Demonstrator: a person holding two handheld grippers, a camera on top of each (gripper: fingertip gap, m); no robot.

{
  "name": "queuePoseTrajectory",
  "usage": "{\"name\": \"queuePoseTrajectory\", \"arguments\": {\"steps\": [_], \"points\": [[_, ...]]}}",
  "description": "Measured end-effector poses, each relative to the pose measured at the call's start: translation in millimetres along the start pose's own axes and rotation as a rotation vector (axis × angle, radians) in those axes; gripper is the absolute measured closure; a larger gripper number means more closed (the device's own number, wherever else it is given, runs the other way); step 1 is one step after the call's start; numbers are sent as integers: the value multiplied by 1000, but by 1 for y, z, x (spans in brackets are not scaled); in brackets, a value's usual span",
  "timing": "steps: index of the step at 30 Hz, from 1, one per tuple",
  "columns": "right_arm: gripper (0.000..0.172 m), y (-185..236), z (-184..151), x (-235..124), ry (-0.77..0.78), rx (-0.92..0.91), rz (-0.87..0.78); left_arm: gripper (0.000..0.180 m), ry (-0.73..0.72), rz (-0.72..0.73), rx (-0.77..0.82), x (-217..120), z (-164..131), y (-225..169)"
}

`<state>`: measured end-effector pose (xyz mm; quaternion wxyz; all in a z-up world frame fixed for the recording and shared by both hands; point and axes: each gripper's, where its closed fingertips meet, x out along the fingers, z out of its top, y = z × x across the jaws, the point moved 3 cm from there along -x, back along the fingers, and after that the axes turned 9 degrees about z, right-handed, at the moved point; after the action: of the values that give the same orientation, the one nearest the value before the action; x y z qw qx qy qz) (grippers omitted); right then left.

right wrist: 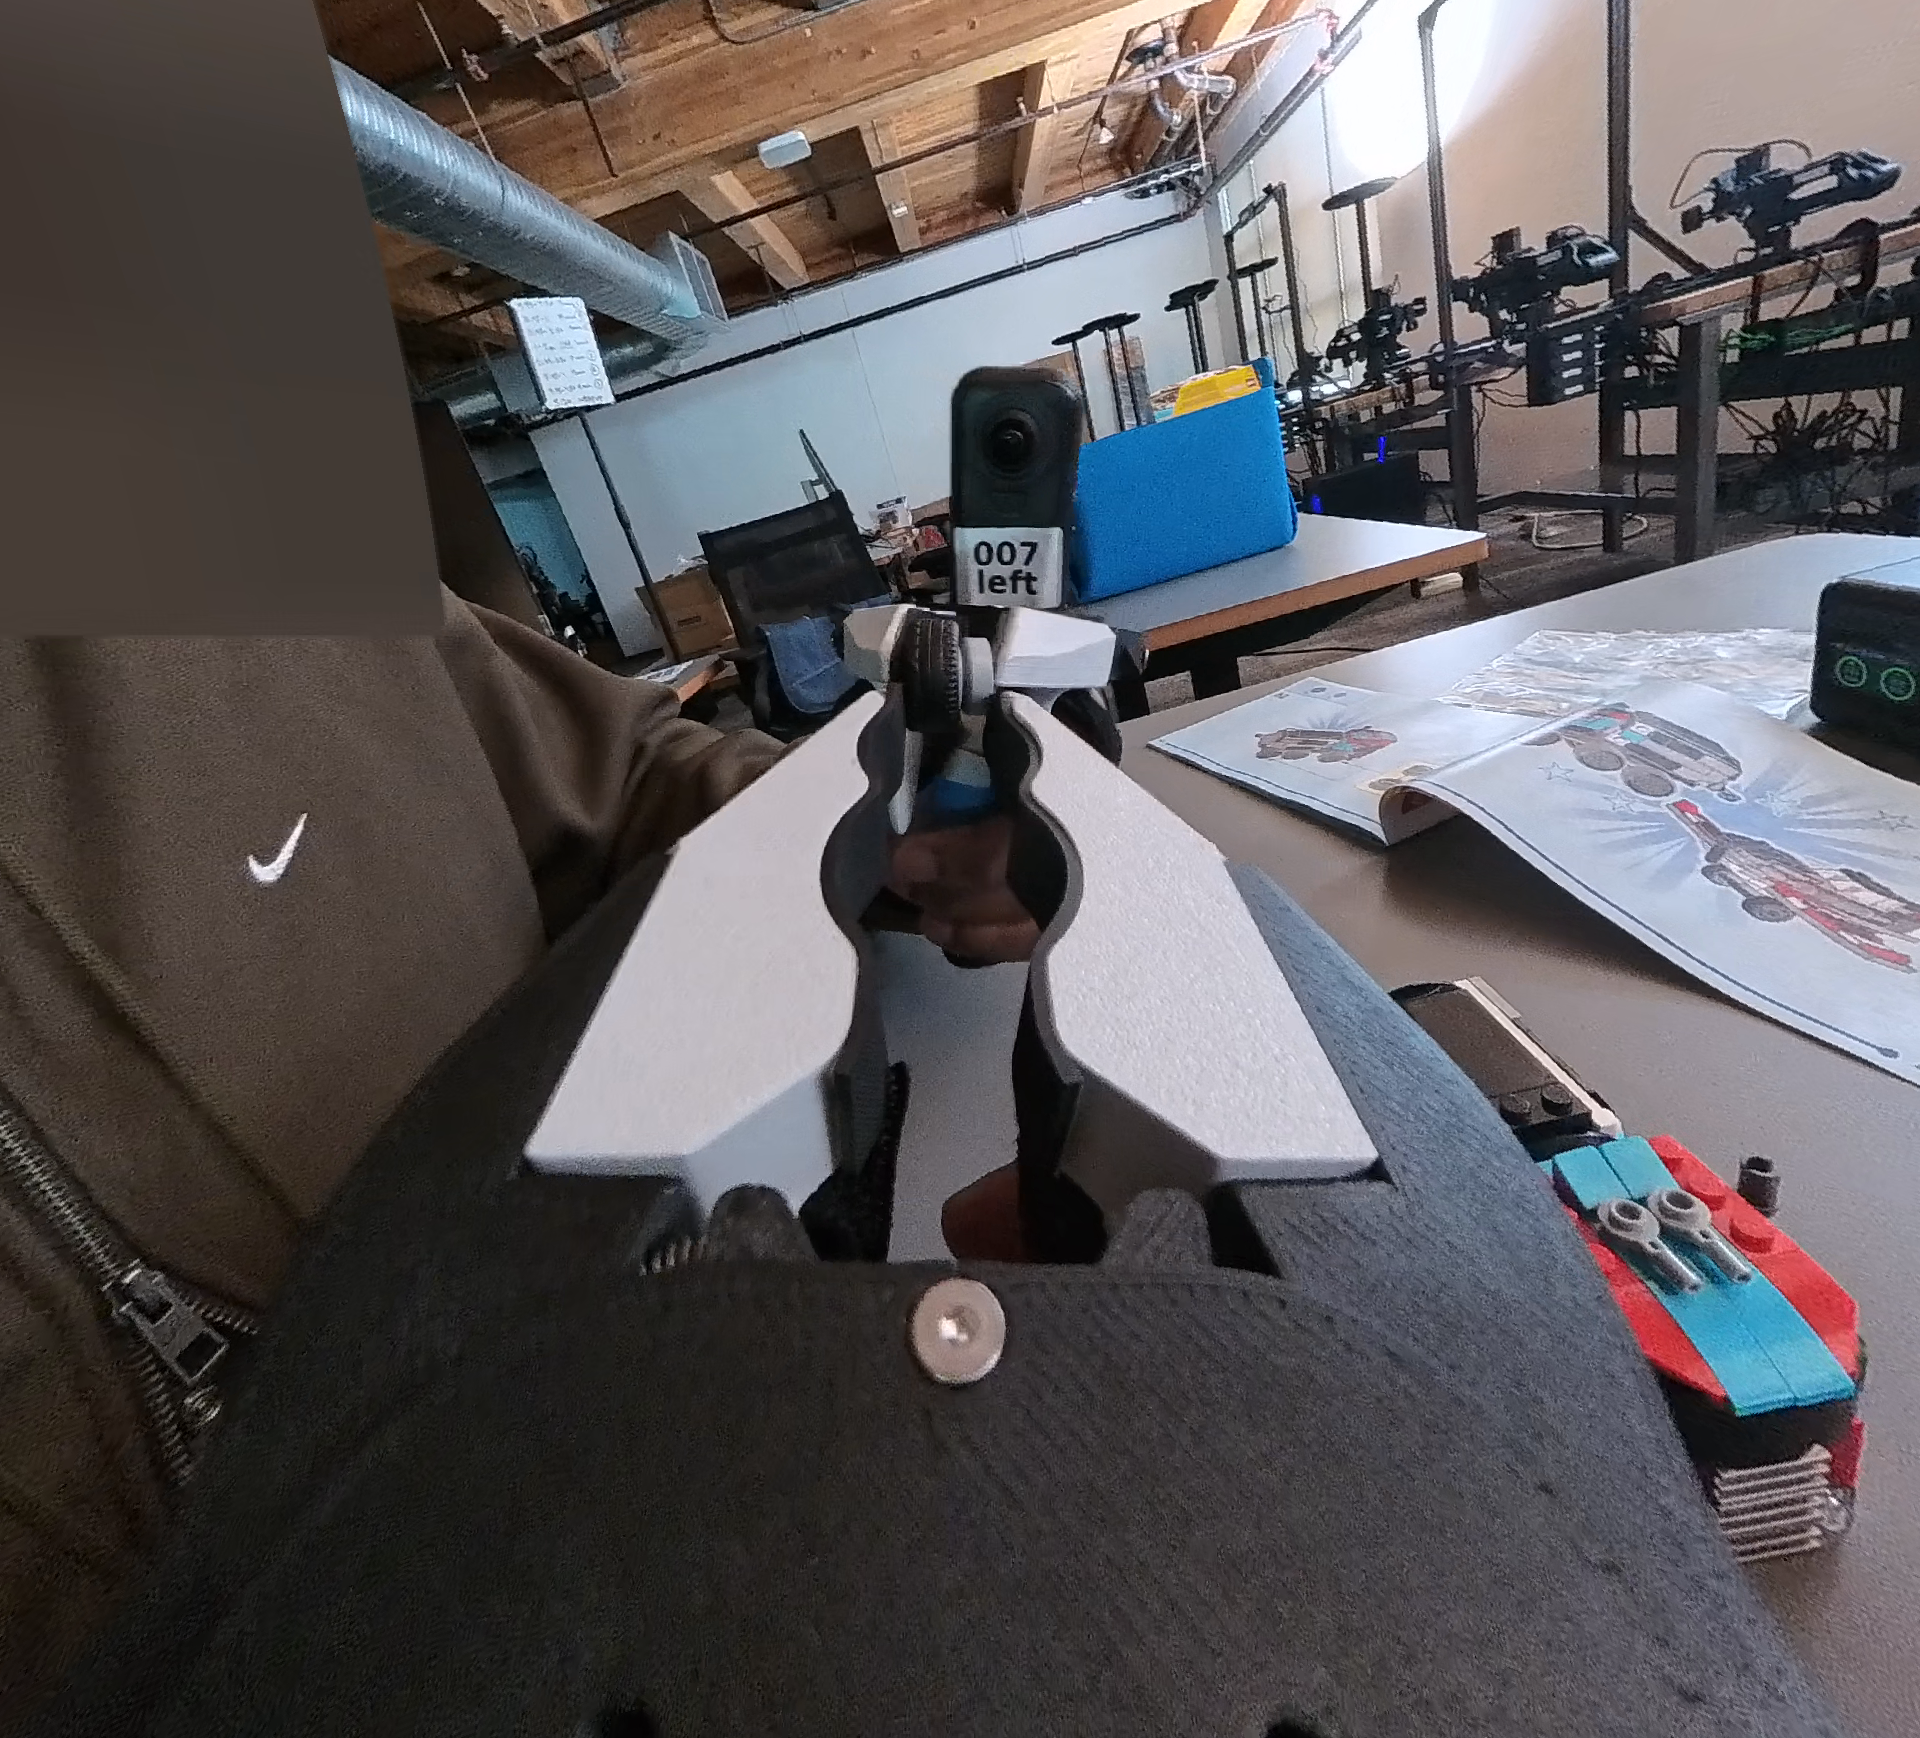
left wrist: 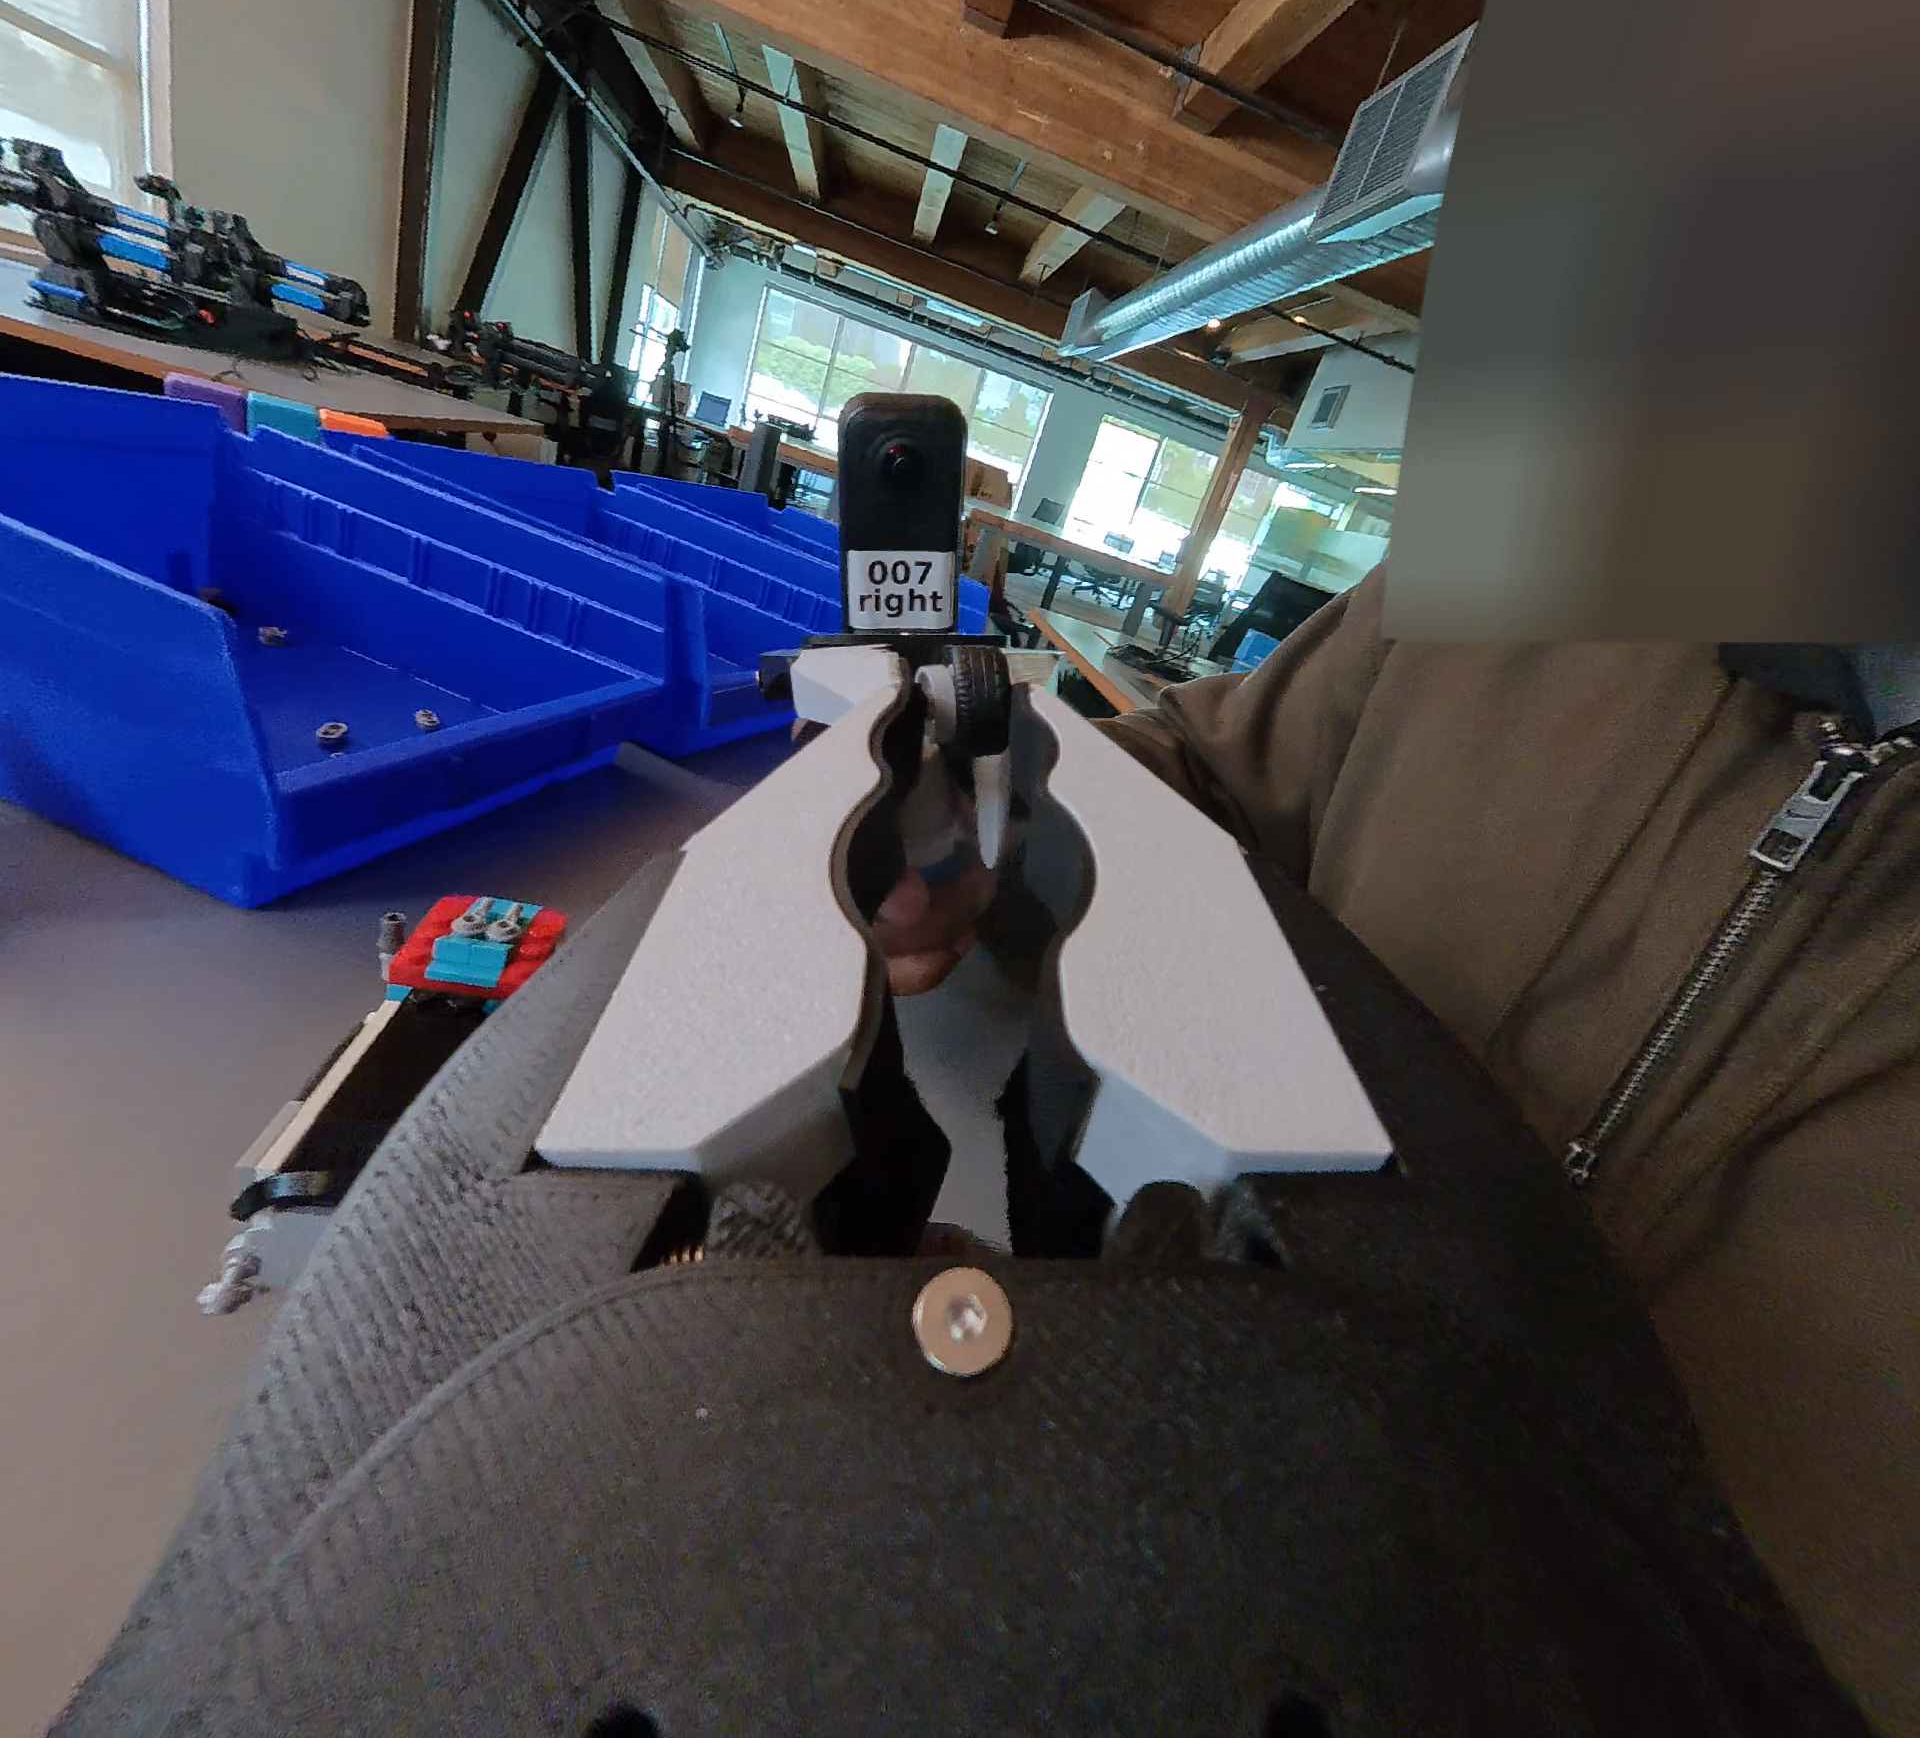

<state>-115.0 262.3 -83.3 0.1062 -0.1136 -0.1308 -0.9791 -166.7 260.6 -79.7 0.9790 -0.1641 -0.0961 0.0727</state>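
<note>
My two grippers face each other tip to tip above the table. A small wheel, a black tyre (left wrist: pixel 982 689) on a light grey hub (left wrist: pixel 938 691), sits upright between both sets of fingertips. My left gripper (left wrist: pixel 966 712) is shut on it, one pad on the hub and the other on the tyre's side. My right gripper (right wrist: pixel 943 717) is shut on the same wheel (right wrist: pixel 935 662) from the opposite side. In each view the other gripper's pale fingertips flank the wheel just beyond it. A hand shows behind the fingers in both views.
Blue bins (left wrist: pixel 312 649) with a few small parts stand at the left. A red and teal brick car (right wrist: pixel 1714 1273), also in the left wrist view (left wrist: pixel 478 940), lies on the grey table. There is an open instruction booklet (right wrist: pixel 1558 805), a black box (right wrist: pixel 1870 660) and a person's olive jacket (left wrist: pixel 1558 961). The grippers are tip to tip, or close to it.
</note>
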Motion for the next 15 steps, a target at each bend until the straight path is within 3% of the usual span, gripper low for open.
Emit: {"name": "queuePoseTrajectory", "arguments": {"steps": [15], "points": [[157,7,1,-1,-17,62,97,163,-49,-162,-285,2,-3,-4]]}}
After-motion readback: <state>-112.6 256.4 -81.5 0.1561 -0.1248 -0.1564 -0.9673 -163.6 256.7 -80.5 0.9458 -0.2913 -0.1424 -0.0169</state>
